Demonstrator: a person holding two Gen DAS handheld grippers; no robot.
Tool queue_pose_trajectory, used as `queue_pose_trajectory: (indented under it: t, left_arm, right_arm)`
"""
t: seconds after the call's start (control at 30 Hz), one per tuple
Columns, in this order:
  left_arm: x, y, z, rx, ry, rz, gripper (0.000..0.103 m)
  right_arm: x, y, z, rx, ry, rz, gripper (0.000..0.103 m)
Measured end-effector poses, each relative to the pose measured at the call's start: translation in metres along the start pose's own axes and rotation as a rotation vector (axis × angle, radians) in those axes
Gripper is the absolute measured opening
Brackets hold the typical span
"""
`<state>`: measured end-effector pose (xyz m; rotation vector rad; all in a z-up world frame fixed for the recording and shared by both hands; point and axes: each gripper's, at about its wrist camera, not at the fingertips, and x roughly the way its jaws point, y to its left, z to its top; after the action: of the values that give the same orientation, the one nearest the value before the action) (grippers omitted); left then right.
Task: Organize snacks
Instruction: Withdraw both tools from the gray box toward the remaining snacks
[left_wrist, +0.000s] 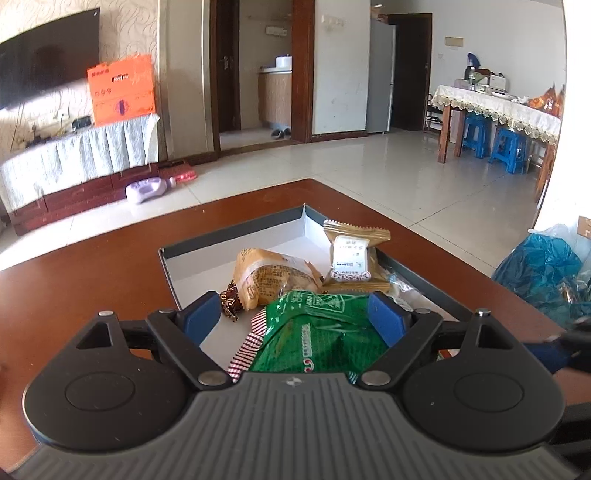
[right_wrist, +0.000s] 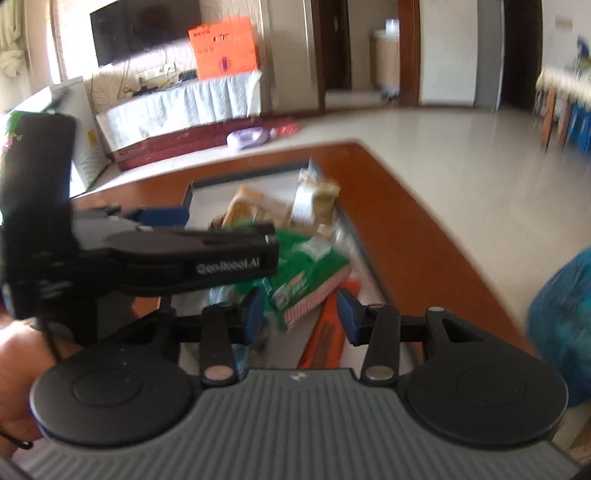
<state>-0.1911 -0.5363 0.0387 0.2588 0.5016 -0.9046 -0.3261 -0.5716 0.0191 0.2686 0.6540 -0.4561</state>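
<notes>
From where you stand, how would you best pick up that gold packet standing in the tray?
Grip the gold packet by its crimped top seal, coming from above. It stands upright against the tray wall, so that flat seal is free; lower down, other snacks crowd it.

The right wrist view is blurry. The green snack bag (left_wrist: 325, 332) is partly hidden behind the left hand-held gripper (left_wrist: 295, 317).

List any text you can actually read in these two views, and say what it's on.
"Gen.Robot.AI": white lettering on the left gripper's black body, seen from the right wrist.
Green snack bag, tan packet label, orange box: printing too small or blurred to read.
</notes>
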Motion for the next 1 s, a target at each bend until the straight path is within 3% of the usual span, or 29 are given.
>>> queue_pose_trajectory:
  t: [0.13, 0.37, 0.57, 0.8, 1.0]
  left_arm:
    - [-0.013, 0.000, 0.003, -0.004, -0.013, 0.011, 0.090]
    - [-0.052, 0.011, 0.006, -0.063, -0.075, 0.045, 0.090]
    - [-0.089, 0.016, -0.002, -0.027, -0.117, 0.116, 0.090]
    - [-0.129, 0.051, -0.011, -0.119, -0.144, 0.215, 0.090]
    - [-0.152, 0.080, -0.023, -0.158, -0.136, 0.329, 0.090]
  right_arm:
    - [-0.005, 0.005, -0.002, 0.015, -0.029, 0.044, 0.046]
    - [-0.026, 0.038, -0.001, -0.136, -0.166, 0.018, 0.046]
    - [-0.024, 0.052, 0.000, -0.139, -0.154, -0.005, 0.049]
    - [-0.032, 0.060, 0.001, -0.074, -0.179, -0.013, 0.049]
    - [-0.030, 0.078, 0.002, -0.091, -0.197, -0.024, 0.051]
